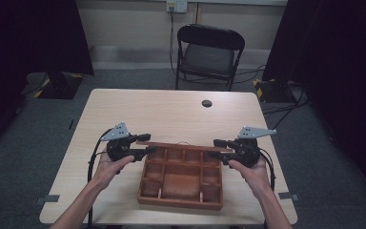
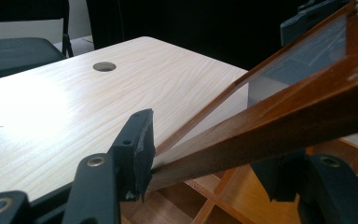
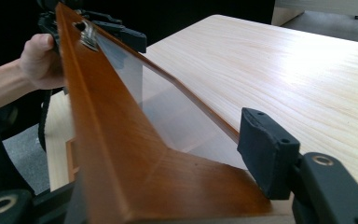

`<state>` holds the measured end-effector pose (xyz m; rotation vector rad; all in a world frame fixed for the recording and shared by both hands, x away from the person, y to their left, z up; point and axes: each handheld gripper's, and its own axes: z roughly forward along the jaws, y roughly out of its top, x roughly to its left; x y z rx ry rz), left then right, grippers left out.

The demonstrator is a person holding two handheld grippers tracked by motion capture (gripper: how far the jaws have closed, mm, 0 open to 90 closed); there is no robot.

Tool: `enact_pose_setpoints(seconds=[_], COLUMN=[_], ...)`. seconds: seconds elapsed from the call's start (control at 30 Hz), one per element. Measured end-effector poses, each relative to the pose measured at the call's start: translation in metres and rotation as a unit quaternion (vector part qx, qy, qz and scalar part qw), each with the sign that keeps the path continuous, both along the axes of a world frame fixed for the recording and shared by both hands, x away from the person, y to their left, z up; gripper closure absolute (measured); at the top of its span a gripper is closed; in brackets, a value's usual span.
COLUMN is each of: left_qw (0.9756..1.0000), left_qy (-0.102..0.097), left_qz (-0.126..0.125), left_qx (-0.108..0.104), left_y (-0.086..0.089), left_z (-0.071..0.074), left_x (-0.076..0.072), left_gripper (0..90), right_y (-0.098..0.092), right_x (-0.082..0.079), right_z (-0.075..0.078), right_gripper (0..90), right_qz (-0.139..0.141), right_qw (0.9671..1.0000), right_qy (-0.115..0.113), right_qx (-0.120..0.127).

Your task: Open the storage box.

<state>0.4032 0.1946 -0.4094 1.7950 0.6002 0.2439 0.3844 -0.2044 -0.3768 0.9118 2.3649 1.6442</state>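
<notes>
- While my left gripper (image 1: 142, 143) and right gripper (image 1: 220, 148) each pinch a lid (image 2: 279, 121) corner above the box (image 1: 181, 180) on the counter (image 1: 171, 112), I'd lift evenly.
- Twisting could strain its glass.

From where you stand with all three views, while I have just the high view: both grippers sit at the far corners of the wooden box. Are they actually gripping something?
Observer: Yes. The left gripper has its jaws either side of the lid frame.
Operator: What lid? I see open compartments.
Observer: It is a wooden frame with a clear pane, raised at an angle above the compartment box.
Operator: And the right gripper?
Observer: The right gripper holds the frame's corner; a metal latch sits near the far end.
</notes>
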Motion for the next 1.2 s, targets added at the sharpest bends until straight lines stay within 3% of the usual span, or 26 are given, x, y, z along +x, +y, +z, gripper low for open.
enact_pose_setpoints(seconds=[0.4,0.87,1.2], left_qw=[0.9997,0.9994,0.9991], left_qy=[0.017,0.021,0.027], left_qz=[0.014,0.025,0.031], left_qx=[0.004,0.007,0.011], left_y=[-0.002,-0.005,-0.007], left_z=[-0.008,-0.014,-0.019], left_x=[0.013,0.024,0.032], left_gripper=[44.3,45.4,46.4], right_y=[-0.002,-0.002,-0.011], right_x=[0.011,0.016,0.027], right_z=[-0.006,-0.009,-0.020], right_gripper=[45.3,44.0,39.2], right_qz=[-0.018,-0.041,-0.075], right_qw=[0.9998,0.9989,0.9972], right_qy=[-0.004,-0.020,-0.003], right_qx=[0.000,0.009,0.008])
